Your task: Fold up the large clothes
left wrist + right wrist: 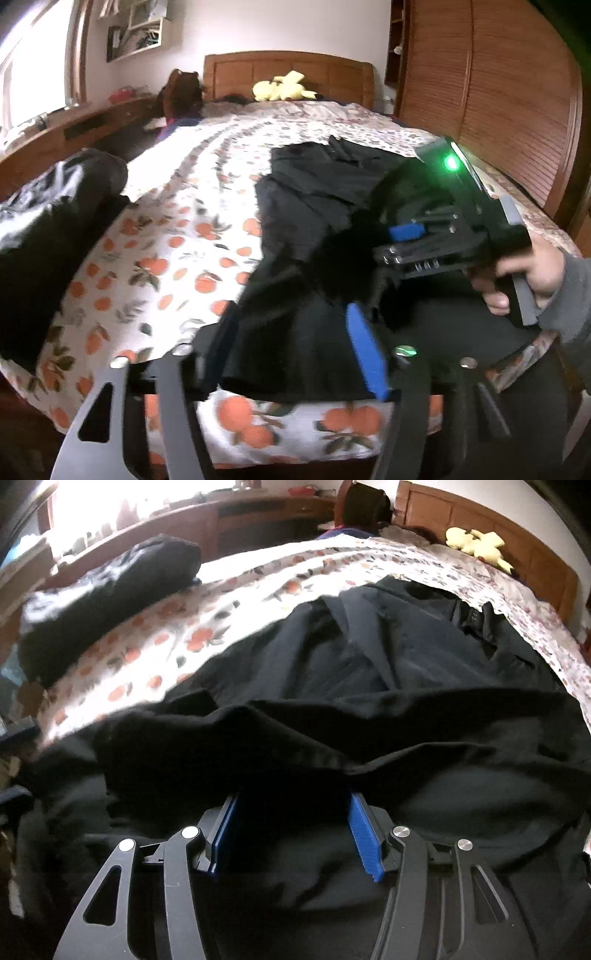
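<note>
Black garment [369, 686]: a large dark piece of clothing lies spread and rumpled across the near half of the bed, its collar end toward the headboard and its near edge bunched at the foot of the mattress.
Bedspread [177, 258]: white cloth printed with oranges and leaves, bare to the left of the garment.
Left gripper [291, 354]: its jaws stand apart over the near hem of the garment; black cloth lies between the fingers, but the blue pad [365, 354] on the right finger is bare and does not press on it, so the cloth is let go.
Right gripper [291, 830]: a thick fold of the black garment fills the gap between its two blue pads [364, 830] and hides the tips; the jaws look closed on that bunch.
Right hand [532, 277]: seen from the left wrist view, in a grey sleeve, wrapped round the gripper's handle; a green light glows on the body.
Folded pile [48, 229]: dark clothes with white print sit at the left edge of the bed, well apart from the garment.
Yellow plush toy [282, 86]: against the wooden headboard [288, 66].
Wardrobe [498, 92]: slatted wooden doors on the right of the bed.
</note>
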The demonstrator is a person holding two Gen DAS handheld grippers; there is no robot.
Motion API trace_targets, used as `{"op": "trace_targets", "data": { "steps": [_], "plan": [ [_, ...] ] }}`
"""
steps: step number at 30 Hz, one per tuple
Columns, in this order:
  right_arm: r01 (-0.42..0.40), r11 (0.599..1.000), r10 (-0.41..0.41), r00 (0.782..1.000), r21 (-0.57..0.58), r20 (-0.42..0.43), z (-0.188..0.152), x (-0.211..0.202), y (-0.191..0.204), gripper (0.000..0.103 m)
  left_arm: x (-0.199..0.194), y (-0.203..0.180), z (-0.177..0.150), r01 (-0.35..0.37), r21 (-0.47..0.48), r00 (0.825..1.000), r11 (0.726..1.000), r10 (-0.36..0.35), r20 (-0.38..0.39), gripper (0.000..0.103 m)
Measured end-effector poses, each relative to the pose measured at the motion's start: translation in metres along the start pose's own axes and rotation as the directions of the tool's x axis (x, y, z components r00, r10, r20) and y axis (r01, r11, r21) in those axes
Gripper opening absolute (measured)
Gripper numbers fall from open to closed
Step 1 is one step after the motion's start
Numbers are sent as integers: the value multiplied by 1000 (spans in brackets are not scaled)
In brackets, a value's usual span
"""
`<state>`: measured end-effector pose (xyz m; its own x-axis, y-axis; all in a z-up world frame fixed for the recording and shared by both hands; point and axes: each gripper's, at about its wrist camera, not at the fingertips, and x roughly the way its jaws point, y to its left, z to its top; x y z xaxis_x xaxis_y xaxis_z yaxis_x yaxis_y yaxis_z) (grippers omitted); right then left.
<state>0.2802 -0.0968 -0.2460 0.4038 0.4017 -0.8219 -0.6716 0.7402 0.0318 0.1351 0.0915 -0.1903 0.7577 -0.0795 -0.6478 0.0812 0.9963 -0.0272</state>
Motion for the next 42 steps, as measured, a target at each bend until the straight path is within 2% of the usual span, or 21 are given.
{"op": "trace_targets", "data": {
  "steps": [2,4,9,14,22,30,34,39,40,42],
  "plan": [
    [-17,1000,17,1000,25,19,-1,-9,-3,53,-2,6,1,-19,1,1000,1000,19,5,77],
    [6,1000,-7,998,24,56,-5,-24,-3,54,-1,10,2,-28,-1,1000,1000,28,6,80],
    [43,998,-48,990,40,136,-21,-72,-8,53,-1,15,1,-17,-24,1000,1000,18,3,80],
    [95,991,-109,980,90,168,-61,-118,-27,53,2,9,-1,-13,-28,1000,1000,13,-1,80],
    [235,944,-266,958,233,108,-150,-163,-80,54,5,1,-6,-15,-24,1000,1000,15,-17,80],
    [312,871,-351,936,379,37,-220,-186,-126,54,8,3,-13,-31,-27,998,999,30,-46,80],
    [316,858,-354,935,406,20,-238,-187,-135,54,10,4,-15,-43,-24,998,999,42,-57,80],
    [303,862,-344,939,407,31,-244,-186,-136,53,11,8,-18,-63,-32,996,997,61,-71,80],
    [288,871,-328,944,397,36,-244,-185,-136,49,12,9,-18,-66,-35,995,997,64,-74,80],
    [267,887,-305,951,376,43,-241,-185,-129,36,14,12,-20,-74,-40,994,996,71,-82,80]
  ]
}}
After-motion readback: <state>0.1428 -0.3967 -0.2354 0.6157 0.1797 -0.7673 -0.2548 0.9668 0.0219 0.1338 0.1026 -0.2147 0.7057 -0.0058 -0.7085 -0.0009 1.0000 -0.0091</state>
